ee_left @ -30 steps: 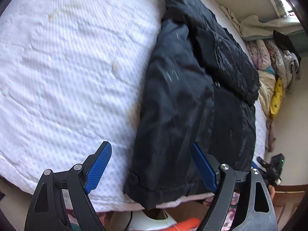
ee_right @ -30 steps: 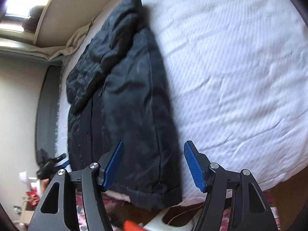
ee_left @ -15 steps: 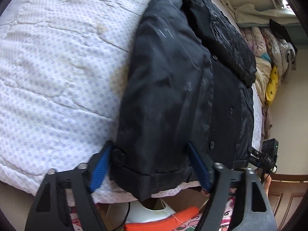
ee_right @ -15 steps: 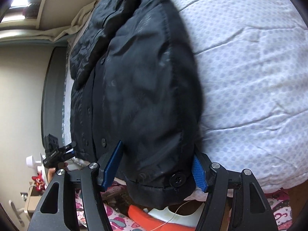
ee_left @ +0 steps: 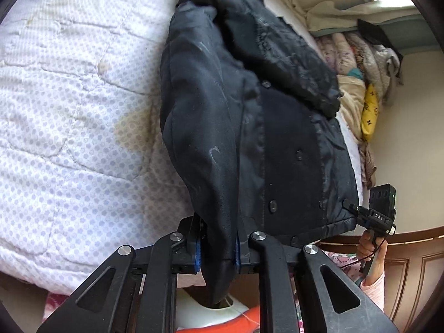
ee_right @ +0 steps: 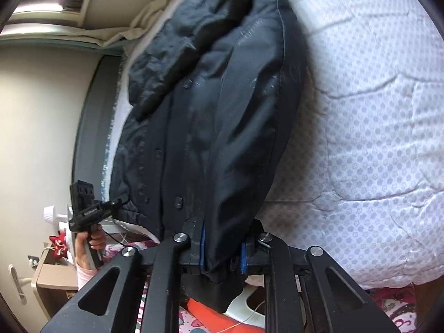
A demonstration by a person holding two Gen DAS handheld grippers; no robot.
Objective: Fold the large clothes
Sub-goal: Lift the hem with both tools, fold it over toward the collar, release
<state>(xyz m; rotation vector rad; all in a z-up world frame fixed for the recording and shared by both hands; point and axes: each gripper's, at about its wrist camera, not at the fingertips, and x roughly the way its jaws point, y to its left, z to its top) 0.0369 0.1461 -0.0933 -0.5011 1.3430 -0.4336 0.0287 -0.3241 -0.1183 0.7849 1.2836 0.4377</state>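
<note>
A black padded coat [ee_left: 249, 116] lies lengthwise on the white quilted bed [ee_left: 69, 116], folded in on itself, buttons showing. My left gripper [ee_left: 217, 247] is shut on the coat's bottom hem at one corner. My right gripper [ee_right: 222, 252] is shut on the hem at the other corner; the coat [ee_right: 222, 105] stretches away from it. Each view shows the other gripper at the hem: the right one in the left wrist view [ee_left: 371, 216], the left one in the right wrist view [ee_right: 91, 208].
A pile of folded bedding and clothes [ee_left: 363, 63] sits at the far right of the bed. A wooden door [ee_left: 410, 272] is below right. A white and orange object [ee_right: 211, 310] lies on the floor under the bed's edge. A window ledge [ee_right: 55, 2] runs behind.
Both grippers moved in onto the coat's bottom hem and closed on it. The hem is now bunched between the blue pads of each.
</note>
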